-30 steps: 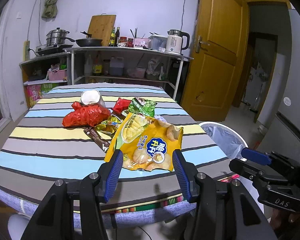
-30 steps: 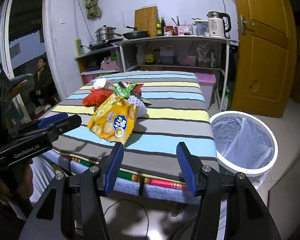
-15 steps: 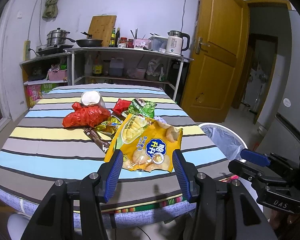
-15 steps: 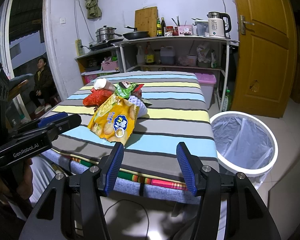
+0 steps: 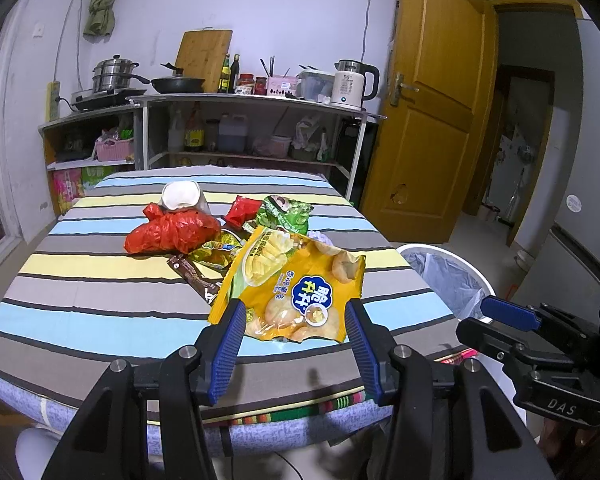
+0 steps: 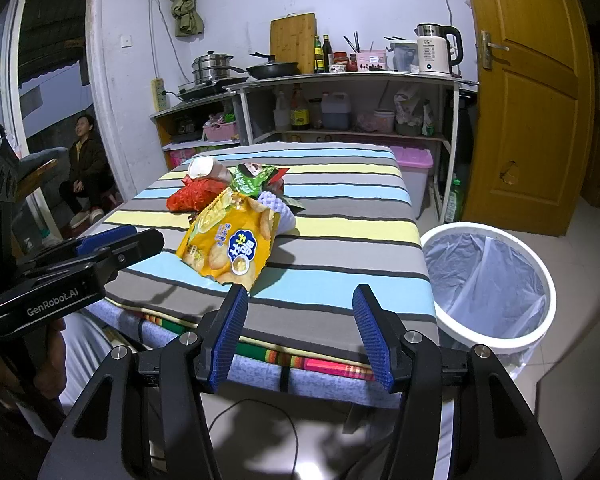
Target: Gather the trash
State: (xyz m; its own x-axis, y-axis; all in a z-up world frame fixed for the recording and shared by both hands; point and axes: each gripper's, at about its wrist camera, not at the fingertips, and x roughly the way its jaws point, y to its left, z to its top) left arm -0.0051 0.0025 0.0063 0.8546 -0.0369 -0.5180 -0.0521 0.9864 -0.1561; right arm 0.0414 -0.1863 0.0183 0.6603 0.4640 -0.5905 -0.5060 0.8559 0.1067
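A heap of trash lies on the striped table (image 5: 80, 280): a yellow chip bag (image 5: 296, 288) (image 6: 230, 240) nearest me, a red plastic bag (image 5: 172, 232) (image 6: 190, 196), a green snack bag (image 5: 288, 212) (image 6: 252, 178), a brown wrapper (image 5: 192, 276) and a tipped paper cup (image 5: 182, 196). My left gripper (image 5: 294, 314) hovers open just short of the yellow bag, nothing between its fingers. Off the table's near edge, my right gripper (image 6: 300, 304) stands open and empty. A white bin (image 6: 488, 280) (image 5: 444, 276) with a clear liner sits on the floor right of the table.
Shelves (image 5: 252, 100) with pots, a pan, bottles and a kettle (image 5: 352, 88) line the back wall. A yellow wooden door (image 5: 440, 120) stands to the right. A person (image 6: 84, 160) sits in the doorway at far left. A pink box (image 6: 412, 160) is under the shelf.
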